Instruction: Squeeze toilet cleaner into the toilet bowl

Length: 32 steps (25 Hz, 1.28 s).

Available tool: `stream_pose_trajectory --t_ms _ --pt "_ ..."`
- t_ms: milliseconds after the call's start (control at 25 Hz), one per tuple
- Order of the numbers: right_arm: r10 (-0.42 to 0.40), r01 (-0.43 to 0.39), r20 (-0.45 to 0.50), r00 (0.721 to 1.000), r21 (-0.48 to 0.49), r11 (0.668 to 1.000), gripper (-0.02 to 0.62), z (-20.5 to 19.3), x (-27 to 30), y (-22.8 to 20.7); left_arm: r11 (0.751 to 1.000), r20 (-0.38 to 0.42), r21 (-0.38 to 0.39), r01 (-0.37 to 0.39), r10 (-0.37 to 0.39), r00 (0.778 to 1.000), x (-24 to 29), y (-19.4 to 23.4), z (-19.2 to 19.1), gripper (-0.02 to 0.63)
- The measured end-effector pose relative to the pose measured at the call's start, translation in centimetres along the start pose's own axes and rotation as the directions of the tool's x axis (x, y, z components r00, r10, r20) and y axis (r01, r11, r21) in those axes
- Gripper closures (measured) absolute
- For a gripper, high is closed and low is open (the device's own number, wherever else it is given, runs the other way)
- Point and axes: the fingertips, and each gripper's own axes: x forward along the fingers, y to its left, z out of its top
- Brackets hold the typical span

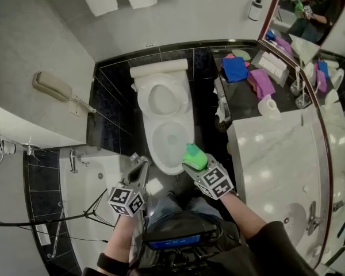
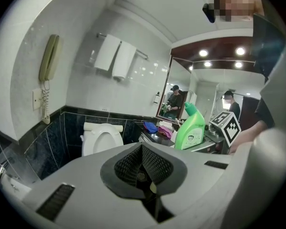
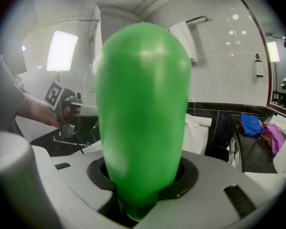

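1. Closest to the lens in the right gripper view, the green toilet cleaner bottle point(image 3: 142, 113) fills the middle of the picture, its rounded body rising out from between the jaws.
2. The right gripper point(image 1: 191, 165) is clamped on that bottle, with the jaws pressed against its lower part.
3. In the left gripper view the bottle stands upright with its bent neck at the top.
4. In the head view the bottle shows over the front right edge of the toilet point(image 1: 164, 125). It is held above the rim and does not touch it.
5. The toilet's lid point(image 1: 161, 96) is raised against the cistern, so the bowl is uncovered.
6. The left gripper point(image 1: 140, 167) is just beside the right one, over the front left edge of the toilet. Its jaws are together with nothing between them.
7. A wall phone point(image 1: 53, 86) hangs on the tiled wall to the left of the toilet.
8. To the right is a marble counter point(image 1: 276, 154), and beyond it a dark shelf carries a blue cloth point(image 1: 236, 69), a purple cloth point(image 1: 261, 82) and a toilet paper roll point(image 1: 268, 105).
9. A mirror point(image 1: 316, 33) runs along the right side above the counter.
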Motion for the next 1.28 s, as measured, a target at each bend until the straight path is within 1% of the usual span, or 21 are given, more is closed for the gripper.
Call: stream_pose_trajectory --t_ms 200,280,360,440,560,680,760,840,920,1080,1280 --pt "-0.102 0.101 0.023 0.995 0.037 0.994 0.407 0.5 -0.7 -2.7 0.995 -0.012 0.013 0.099 -0.099 0.995 2.9 -1.4 0.2 0.606" --pt "-0.152 0.15 0.035 0.988 0.052 0.987 0.407 0.7 -1.3 -3.9 0.988 -0.025 0.034 0.152 -0.151 0.988 4.1 -2.3 0.3 0.606" --pt "-0.207 0.204 0.043 0.977 0.064 0.977 0.407 0.8 -1.8 -5.4 0.976 -0.041 0.052 0.212 -0.21 0.977 5.3 -3.3 0.5 0.606" --pt "-0.267 0.263 0.049 0.962 0.084 0.961 0.407 0.5 -2.4 -6.7 0.958 -0.058 0.064 0.28 -0.276 0.959 6.1 -4.6 0.5 0.606" --pt "-0.358 0.351 0.06 0.932 0.11 0.93 0.408 0.3 -3.8 -9.4 0.92 -0.09 0.114 0.375 -0.367 0.926 7.6 -7.0 0.8 0.606" --pt "-0.427 0.415 0.07 0.902 0.137 0.899 0.407 -0.1 -4.9 -12.3 0.884 -0.127 0.169 0.435 -0.418 0.899 9.2 -9.0 0.8 0.606" --pt "-0.455 0.44 0.074 0.888 0.153 0.885 0.407 -0.1 -5.5 -14.1 0.871 -0.143 0.183 0.456 -0.436 0.889 10.4 -10.0 0.8 0.606" --pt "-0.479 0.463 0.077 0.875 0.16 0.872 0.407 -0.5 -5.8 -16.7 0.864 -0.147 0.187 0.468 -0.447 0.883 12.1 -10.9 0.9 0.606" --pt "-0.493 0.475 0.087 0.866 0.169 0.864 0.407 -0.7 -5.9 -19.6 0.865 -0.142 0.186 0.467 -0.447 0.883 14.5 -11.5 1.1 0.606" --pt "-0.507 0.487 0.1 0.856 0.169 0.857 0.408 -0.5 -6.4 -24.9 0.876 -0.146 0.157 0.455 -0.436 0.888 19.6 -13.3 0.8 0.606" --pt "-0.558 0.54 0.096 0.824 0.162 0.826 0.408 -1.6 -7.1 -32.2 0.872 -0.161 0.142 0.468 -0.446 0.88 25.3 -15.7 0.8 0.606"
